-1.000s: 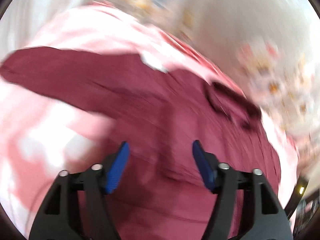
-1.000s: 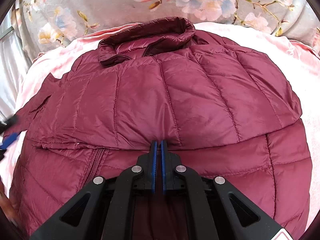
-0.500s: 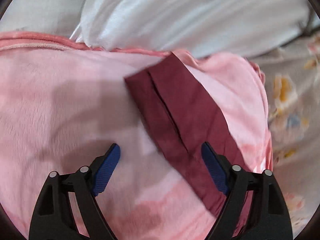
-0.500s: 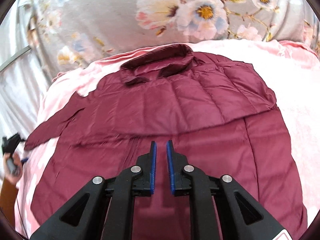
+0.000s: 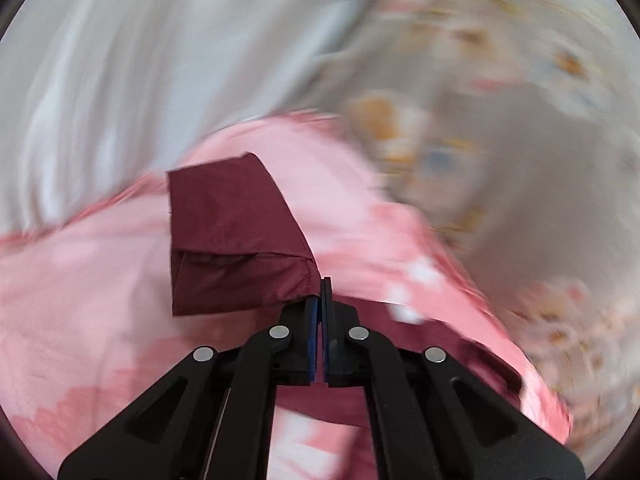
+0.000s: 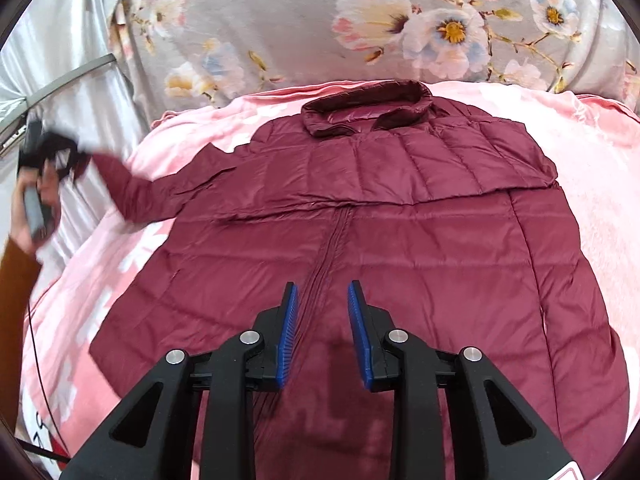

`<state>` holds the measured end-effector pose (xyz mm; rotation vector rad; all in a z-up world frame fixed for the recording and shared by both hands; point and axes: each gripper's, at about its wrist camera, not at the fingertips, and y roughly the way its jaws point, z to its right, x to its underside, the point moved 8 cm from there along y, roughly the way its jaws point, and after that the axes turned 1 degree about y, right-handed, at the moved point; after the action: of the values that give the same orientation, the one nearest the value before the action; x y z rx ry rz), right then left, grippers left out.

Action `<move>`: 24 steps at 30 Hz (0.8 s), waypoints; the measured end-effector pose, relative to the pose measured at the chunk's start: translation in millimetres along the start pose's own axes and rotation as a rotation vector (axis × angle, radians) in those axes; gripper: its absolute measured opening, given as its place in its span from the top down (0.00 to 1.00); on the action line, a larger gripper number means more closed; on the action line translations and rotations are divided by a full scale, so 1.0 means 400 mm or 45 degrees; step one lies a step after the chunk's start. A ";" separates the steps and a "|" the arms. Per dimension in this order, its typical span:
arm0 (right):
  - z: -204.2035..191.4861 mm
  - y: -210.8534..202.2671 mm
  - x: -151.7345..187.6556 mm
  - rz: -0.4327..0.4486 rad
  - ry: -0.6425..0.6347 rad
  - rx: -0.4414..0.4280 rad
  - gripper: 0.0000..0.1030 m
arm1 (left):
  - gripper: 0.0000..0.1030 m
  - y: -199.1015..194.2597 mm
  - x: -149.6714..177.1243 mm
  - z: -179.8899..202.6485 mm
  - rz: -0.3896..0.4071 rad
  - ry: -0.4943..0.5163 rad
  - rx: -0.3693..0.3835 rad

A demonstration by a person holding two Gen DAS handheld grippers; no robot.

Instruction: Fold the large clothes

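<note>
Maroon puffer jacket (image 6: 360, 248) lies flat on the pink blanket (image 6: 600, 184), collar (image 6: 366, 114) at 12 o'clock, zipper running down the centre. Right gripper (image 6: 321, 332) hovers over the lower zipper area at 6 o'clock, jaws apart, nothing between them. Left gripper (image 5: 320, 300) has its jaws pinched together on the sleeve cuff (image 5: 236, 240), sleeve lifted off the blanket toward 9 o'clock in the right wrist view. Left wrist view is motion-blurred. Floral bedding (image 6: 400, 20) sits at 12 o'clock.
</note>
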<state>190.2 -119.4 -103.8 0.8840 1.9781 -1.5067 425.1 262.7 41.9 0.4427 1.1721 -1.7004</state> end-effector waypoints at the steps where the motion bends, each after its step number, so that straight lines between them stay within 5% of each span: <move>1: 0.002 -0.012 0.006 0.004 -0.003 0.000 0.73 | 1.00 -0.023 0.006 0.080 0.013 0.065 0.047; 5: 0.025 -0.048 0.024 0.010 0.024 -0.008 0.72 | 1.00 -0.091 0.105 0.422 0.002 0.308 0.255; 9: 0.072 -0.080 0.034 0.026 0.026 0.046 0.67 | 0.97 -0.102 0.314 0.704 -0.125 0.472 0.421; 10: 0.092 -0.089 0.037 0.032 0.030 0.065 0.65 | 0.82 -0.106 0.373 0.743 -0.154 0.499 0.444; 11: 0.108 -0.094 0.040 0.034 0.032 0.080 0.62 | 0.48 -0.102 0.429 0.780 -0.190 0.511 0.474; 12: 0.124 -0.099 0.042 0.037 0.036 0.095 0.60 | 0.32 -0.092 0.506 0.819 -0.234 0.505 0.521; 13: 0.145 -0.102 0.042 0.039 0.046 0.113 0.59 | 0.23 -0.089 0.550 0.821 -0.244 0.503 0.527; 18: 0.256 -0.099 0.000 0.061 0.152 0.145 0.56 | 0.24 -0.031 0.695 0.797 -0.345 0.565 0.504; 24: 0.353 -0.059 -0.115 0.099 0.306 0.115 0.55 | 0.24 0.085 0.623 0.514 -0.456 0.250 0.357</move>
<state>203.5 -268.8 -92.9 1.2158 2.0268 -1.5149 388.0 -43.0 -61.6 0.6106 1.2095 -2.1866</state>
